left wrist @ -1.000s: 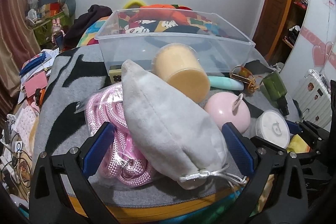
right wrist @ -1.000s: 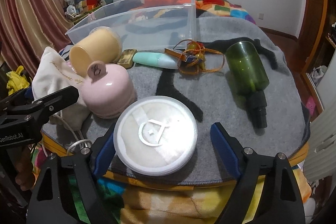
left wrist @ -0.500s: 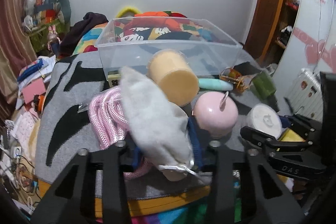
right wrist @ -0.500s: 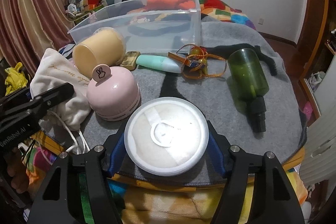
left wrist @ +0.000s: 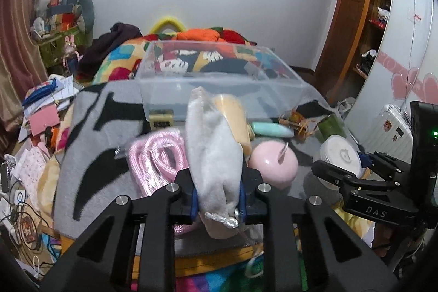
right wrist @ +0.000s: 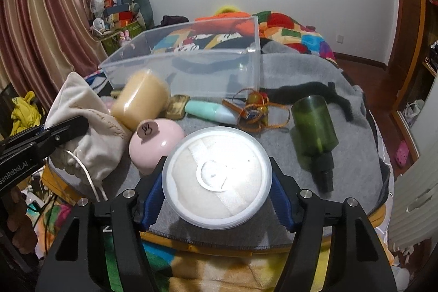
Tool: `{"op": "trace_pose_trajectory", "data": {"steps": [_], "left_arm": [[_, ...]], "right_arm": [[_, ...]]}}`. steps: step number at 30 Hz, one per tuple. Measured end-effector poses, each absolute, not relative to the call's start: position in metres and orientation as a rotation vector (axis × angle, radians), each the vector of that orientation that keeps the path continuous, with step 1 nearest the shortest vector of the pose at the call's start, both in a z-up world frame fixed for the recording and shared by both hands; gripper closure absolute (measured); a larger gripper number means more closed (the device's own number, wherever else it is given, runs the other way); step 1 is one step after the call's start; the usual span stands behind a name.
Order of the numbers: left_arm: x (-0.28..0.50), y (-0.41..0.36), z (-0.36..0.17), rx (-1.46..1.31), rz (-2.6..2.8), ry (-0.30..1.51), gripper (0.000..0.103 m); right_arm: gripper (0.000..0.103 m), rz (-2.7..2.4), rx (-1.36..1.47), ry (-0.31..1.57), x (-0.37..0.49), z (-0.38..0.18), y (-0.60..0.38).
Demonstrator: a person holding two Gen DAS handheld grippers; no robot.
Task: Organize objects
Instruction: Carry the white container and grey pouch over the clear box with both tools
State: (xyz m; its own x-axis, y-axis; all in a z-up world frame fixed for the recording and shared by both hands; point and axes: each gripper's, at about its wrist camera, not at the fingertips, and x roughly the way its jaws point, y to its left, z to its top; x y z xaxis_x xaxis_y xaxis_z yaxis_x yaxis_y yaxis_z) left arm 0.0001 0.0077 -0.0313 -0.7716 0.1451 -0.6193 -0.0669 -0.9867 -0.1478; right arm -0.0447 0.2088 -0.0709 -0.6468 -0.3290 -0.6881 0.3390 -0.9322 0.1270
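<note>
Lettering "SenRobot.AI" runs along the left gripper (right wrist: 58, 132) at the left edge of the right wrist view; its jaws are clamped on the neck of a grey plush drawstring pouch (left wrist: 212, 152), which carries faint cursive stitching too small to read. Beside it a pink dome (right wrist: 154, 140) bears a tag with a hand sign. The right gripper (right wrist: 217, 184), marked "DAS", pinches a round powder puff case (right wrist: 217, 178) on the grey blanket (right wrist: 353, 155), short of the clear plastic bin (right wrist: 191, 73).

So the clear plastic storage bin (right wrist: 191, 67) sits at the back of the grey blanket (right wrist: 314, 84); lying dark-green glass bottle (right wrist: 314, 125) right, pink dome-shaped jar (right wrist: 156, 141) left of the round white puff case (right wrist: 217, 179).
</note>
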Motion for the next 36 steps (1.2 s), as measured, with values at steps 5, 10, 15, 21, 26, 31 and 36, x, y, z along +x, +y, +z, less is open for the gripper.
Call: {"op": "trace_pose_trajectory", "data": {"steps": [5,10,15,21,26,31,36], "left_arm": [[0.002,0.006,-0.021,-0.979,2.863,-0.169,0.083],[0.005,0.005,-0.006,-0.915,2.899,-0.142,0.083],[0.004,0.005,0.007,-0.855,2.926,-0.118,0.083],[-0.004,0.002,0.023,-0.780,2.949,-0.096,0.083],[-0.016,0.002,0.030,-0.754,2.949,-0.093,0.083],[-0.029,-0.001,0.037,-0.731,2.959,-0.111,0.083],[-0.043,-0.007,0.045,-0.699,2.978,-0.145,0.083]], "right_arm": [[0.039,-2.565,1.039,0.007,-0.050,-0.061,0.211],[0.039,-2.582,0.988,0.015,-0.057,-0.045,0.213],[0.039,-2.597,0.929,0.014,-0.064,-0.030,0.212],[0.039,-2.604,0.876,0.010,-0.073,-0.016,0.209],[0.039,-2.618,0.824,0.023,-0.081,-0.001,0.205],[0.039,-2.624,0.778,0.022,-0.092,0.013,0.202],[0.039,-2.613,0.750,0.002,-0.105,0.021,0.195]]}}
